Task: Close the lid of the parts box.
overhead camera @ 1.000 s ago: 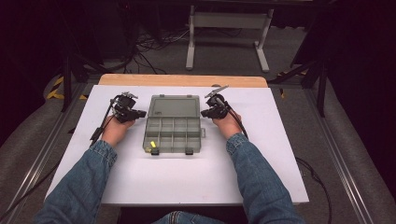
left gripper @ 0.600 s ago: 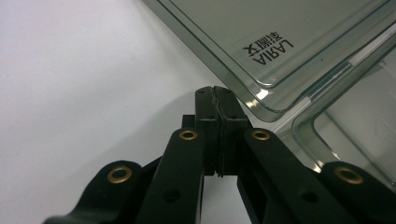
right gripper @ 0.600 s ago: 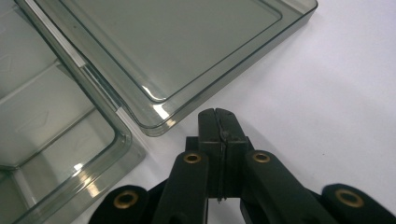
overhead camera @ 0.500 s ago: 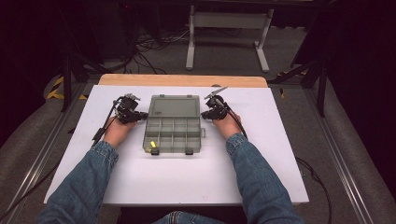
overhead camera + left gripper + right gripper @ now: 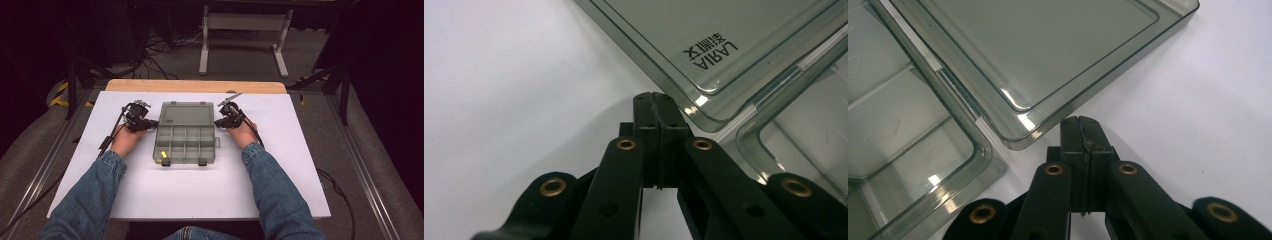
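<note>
A clear grey compartment box [image 5: 185, 141] lies open in the middle of the white table [image 5: 300, 165], its flat lid [image 5: 186, 114] folded back to the far side. A small yellow piece [image 5: 161, 154] sits in its near left compartment. My left gripper [image 5: 152, 123] rests at the box's left edge near the hinge, shut with nothing between its jaws. In the left gripper view the gripper [image 5: 655, 97] points at the corner of the lid [image 5: 704, 35]. My right gripper [image 5: 218, 121] is at the right edge, also shut and empty. In the right gripper view it [image 5: 1079, 121] lies just short of the lid's corner [image 5: 1048, 65].
A wooden strip [image 5: 195, 86] runs along the table's far edge. Beyond it stand a metal stand [image 5: 242, 30] and loose cables [image 5: 165, 47] on the floor. Metal rails [image 5: 360, 165] flank the table. Two black latches [image 5: 202, 162] sit on the box's near edge.
</note>
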Tool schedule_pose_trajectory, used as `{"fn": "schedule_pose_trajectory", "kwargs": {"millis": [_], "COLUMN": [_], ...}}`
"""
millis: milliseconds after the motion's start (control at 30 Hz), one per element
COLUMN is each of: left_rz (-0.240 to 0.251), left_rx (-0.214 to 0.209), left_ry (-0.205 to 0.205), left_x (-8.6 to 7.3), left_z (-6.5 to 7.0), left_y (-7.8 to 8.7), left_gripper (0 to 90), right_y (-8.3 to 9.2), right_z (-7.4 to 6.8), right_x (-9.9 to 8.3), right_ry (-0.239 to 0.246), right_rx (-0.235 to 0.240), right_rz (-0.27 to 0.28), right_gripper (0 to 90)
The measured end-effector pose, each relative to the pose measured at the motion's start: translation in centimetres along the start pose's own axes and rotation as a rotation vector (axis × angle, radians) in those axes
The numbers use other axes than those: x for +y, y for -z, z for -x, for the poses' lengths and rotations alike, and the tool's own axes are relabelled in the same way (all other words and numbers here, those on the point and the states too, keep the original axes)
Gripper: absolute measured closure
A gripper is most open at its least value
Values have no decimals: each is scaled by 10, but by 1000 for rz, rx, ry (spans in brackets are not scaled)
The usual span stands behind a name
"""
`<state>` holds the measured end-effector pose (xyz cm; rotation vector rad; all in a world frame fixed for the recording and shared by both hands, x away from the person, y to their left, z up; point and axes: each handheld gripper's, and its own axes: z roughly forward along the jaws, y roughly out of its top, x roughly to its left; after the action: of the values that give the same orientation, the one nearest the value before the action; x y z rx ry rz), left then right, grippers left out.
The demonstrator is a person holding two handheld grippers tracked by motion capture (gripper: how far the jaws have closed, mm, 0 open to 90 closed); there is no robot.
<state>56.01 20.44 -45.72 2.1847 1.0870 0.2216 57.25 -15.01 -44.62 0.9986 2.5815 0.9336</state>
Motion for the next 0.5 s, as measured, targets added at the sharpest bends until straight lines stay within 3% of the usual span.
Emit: {"fn": "schedule_pose_trajectory", "kwargs": {"millis": [500], "left_rz": [-19], "left_rx": [3], "left_ry": [4], "left_x": [3], "left_z": [-1], "left_y": [-1], "left_gripper": [895], "right_y": [-2], "right_z": [1], "right_x": [3], "right_ry": [12], "right_rx": [-13], "right_rz": [-2], "right_gripper": [900]}}
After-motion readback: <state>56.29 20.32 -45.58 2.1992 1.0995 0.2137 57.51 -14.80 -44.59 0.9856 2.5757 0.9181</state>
